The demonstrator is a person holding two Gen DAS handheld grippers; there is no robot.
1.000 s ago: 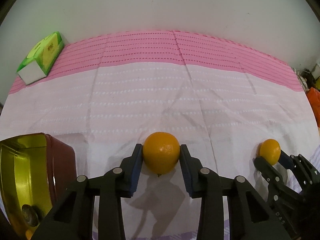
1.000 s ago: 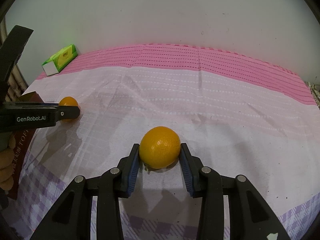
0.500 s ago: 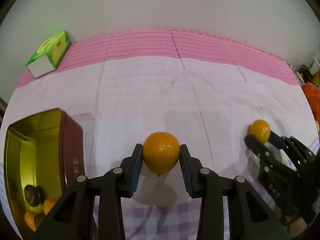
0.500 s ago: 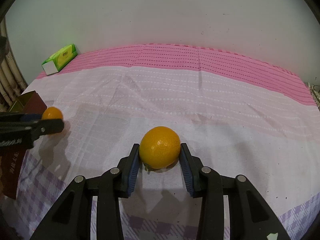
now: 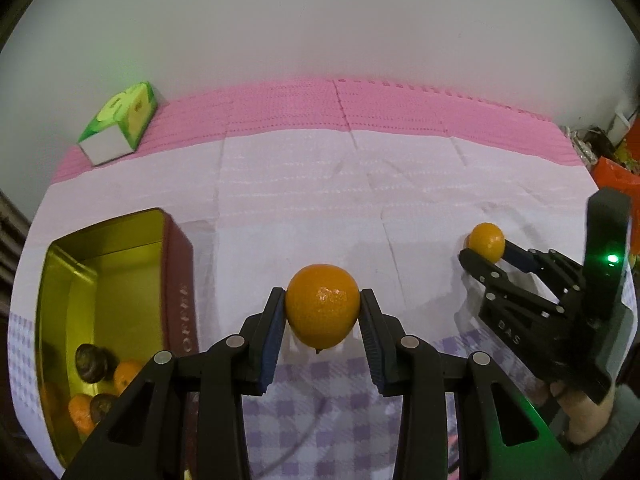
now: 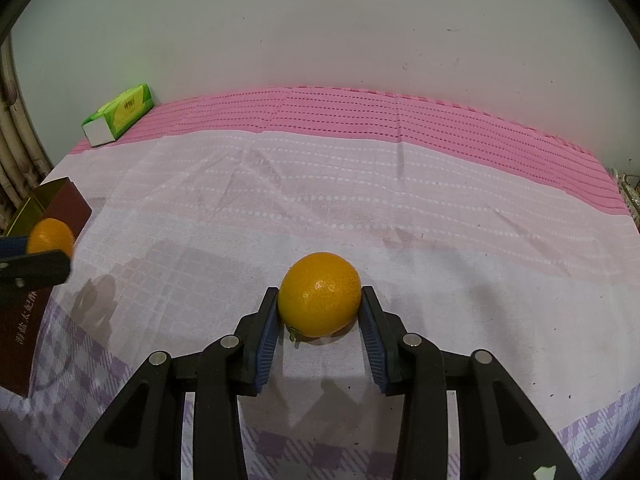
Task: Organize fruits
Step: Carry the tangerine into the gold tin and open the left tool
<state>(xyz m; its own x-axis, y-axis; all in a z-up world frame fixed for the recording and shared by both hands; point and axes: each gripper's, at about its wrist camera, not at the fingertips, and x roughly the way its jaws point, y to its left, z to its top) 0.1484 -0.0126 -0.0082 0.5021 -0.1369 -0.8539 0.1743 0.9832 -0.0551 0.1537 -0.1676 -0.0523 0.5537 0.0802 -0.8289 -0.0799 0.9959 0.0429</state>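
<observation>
The left gripper [image 5: 322, 312] is matte black, built from angular linkage bars with triangular cut-outs toward 6 o'clock. Round silver pivot pins dot the joints in a row, two each side. Its fingers [image 5: 269, 340] carry ribbed dark-blue pads on their inner faces. The right gripper [image 6: 320, 314] has the same black links, silver pins and blue pads. From the left wrist view, at 3 o'clock, the right gripper's body shows small pale screws, white "DAS" lettering and a black upright plate with a glowing green light; a bare hand [image 5: 582, 416] shows beneath it at 4 o'clock
</observation>
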